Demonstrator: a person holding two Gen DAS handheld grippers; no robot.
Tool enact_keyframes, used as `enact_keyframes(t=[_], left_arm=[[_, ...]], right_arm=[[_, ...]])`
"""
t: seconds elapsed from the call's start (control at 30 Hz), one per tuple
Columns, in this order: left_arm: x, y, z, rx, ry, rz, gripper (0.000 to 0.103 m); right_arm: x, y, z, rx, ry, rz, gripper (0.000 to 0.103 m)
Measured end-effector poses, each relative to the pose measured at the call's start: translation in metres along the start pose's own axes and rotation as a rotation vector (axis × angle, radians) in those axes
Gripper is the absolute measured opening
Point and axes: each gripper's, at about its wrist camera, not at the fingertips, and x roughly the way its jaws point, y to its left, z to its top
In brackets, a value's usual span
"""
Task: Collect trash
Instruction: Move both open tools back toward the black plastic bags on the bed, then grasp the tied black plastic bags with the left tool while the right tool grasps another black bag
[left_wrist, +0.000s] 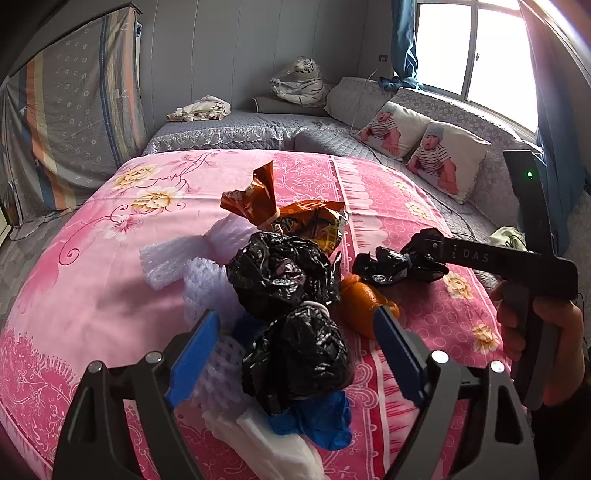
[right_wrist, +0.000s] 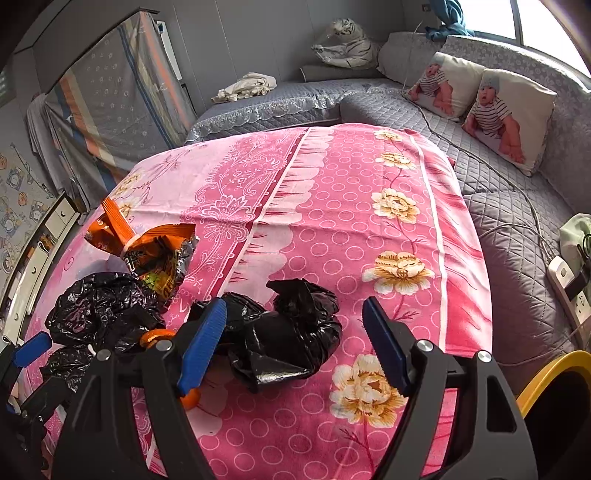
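1. Black bags (left_wrist: 291, 295), crumpled, heaped in the middle of the trash pile, the nearer one lying between the blue pads of the left gripper (left_wrist: 301, 332); jaws apart, pads not pressing on it.
2. Small black bag (right_wrist: 284, 332) set off to the right of the pile, lying between the fingers of the right gripper (right_wrist: 295, 339); jaws wide apart, left pad just at the bag's edge, right pad well clear of it.
3. Orange peel (left_wrist: 360, 299) between the heap and the small bag, beside the left gripper's right pad.
4. Orange wrapper (left_wrist: 284, 214) at the far side of the heap, tied at the neck, upright tail.
5. White foam net (left_wrist: 184, 258) to the left of the heap; blue glove (left_wrist: 314, 417) and white paper (left_wrist: 266, 439) under the near end.
6. All on a pink flowered cloth (right_wrist: 332, 184) spread over a raised surface.
7. Hand (left_wrist: 539, 332) gripping the right gripper's handle at the right edge.
8. Beyond: grey quilted sofa (right_wrist: 498, 206), two printed pillows (right_wrist: 509, 110), toy tiger (right_wrist: 347, 44), window (left_wrist: 476, 48) with blue curtains, yellow-rimmed bin (right_wrist: 554, 373) at lower right.
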Motion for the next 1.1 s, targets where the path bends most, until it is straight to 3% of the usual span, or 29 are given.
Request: enact_keyframes(t=[0.23, 0.4, 0.6, 0.9, 1.1], left_arm=[[0.014, -0.001, -0.003, 0.012, 0.038, 0.002, 0.061], [0.023, -0.002, -0.004, 0.021, 0.064, 0.004, 0.041], [0.028, 0.003, -0.003, -0.004, 0.070, -0.011, 0.026], [0.021, 0.007, -0.002, -0.024, 0.059, -0.008, 0.023], [0.006, 0.007, -0.001, -0.025, 0.033, -0.019, 0.022]], right_arm=[[0.010, 0.002, -0.003, -0.010, 0.014, -0.008, 0.072], [0.019, 0.001, -0.005, -0.013, 0.034, -0.016, 0.072], [0.027, 0.003, -0.008, -0.021, 0.051, -0.008, 0.065], [0.024, 0.010, -0.011, -0.060, 0.049, -0.033, 0.040], [0.012, 0.015, -0.010, -0.078, 0.029, -0.028, 0.032]])
